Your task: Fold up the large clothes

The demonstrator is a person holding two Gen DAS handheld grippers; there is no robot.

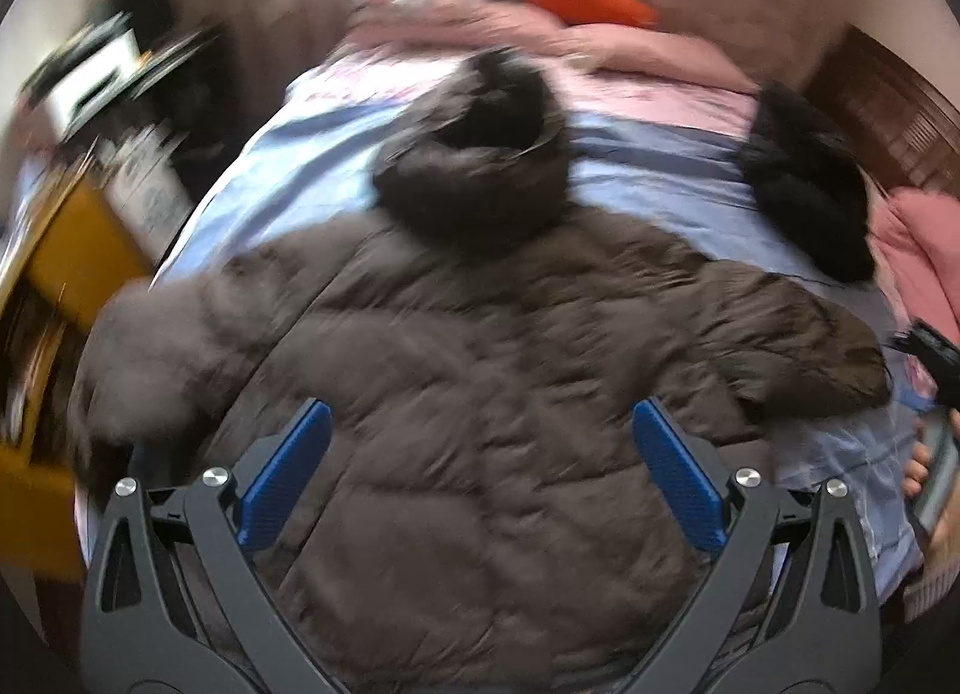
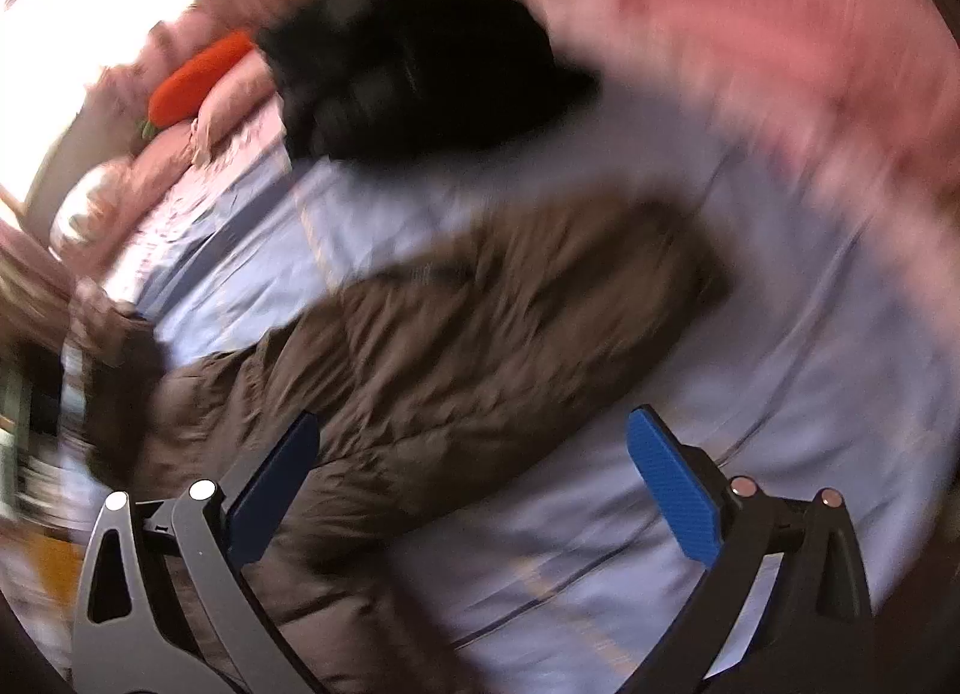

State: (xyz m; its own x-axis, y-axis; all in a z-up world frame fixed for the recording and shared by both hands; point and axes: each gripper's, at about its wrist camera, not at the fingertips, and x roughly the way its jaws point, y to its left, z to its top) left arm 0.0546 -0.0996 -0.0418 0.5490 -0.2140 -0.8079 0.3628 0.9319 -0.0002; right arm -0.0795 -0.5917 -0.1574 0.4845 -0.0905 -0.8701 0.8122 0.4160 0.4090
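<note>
A large brown puffer jacket (image 1: 480, 382) lies spread flat on the light blue bed sheet (image 1: 654, 184), hood (image 1: 480, 160) with dark fur trim pointing away, sleeves out to both sides. My left gripper (image 1: 480, 436) is open and empty above the jacket's lower body. In the right wrist view the jacket's right sleeve (image 2: 480, 322) stretches across the sheet (image 2: 780, 394). My right gripper (image 2: 474, 448) is open and empty above the sleeve's edge. The right gripper also shows at the left wrist view's right edge (image 1: 936, 358). Both views are motion-blurred.
A black furry garment (image 1: 804, 184) lies on the bed beyond the right sleeve (image 2: 414, 70). Pink bedding (image 2: 810, 46) and an orange carrot plush (image 1: 588, 4) lie at the bed's far end. A yellow cabinet (image 1: 66, 274) and cluttered shelves stand left of the bed.
</note>
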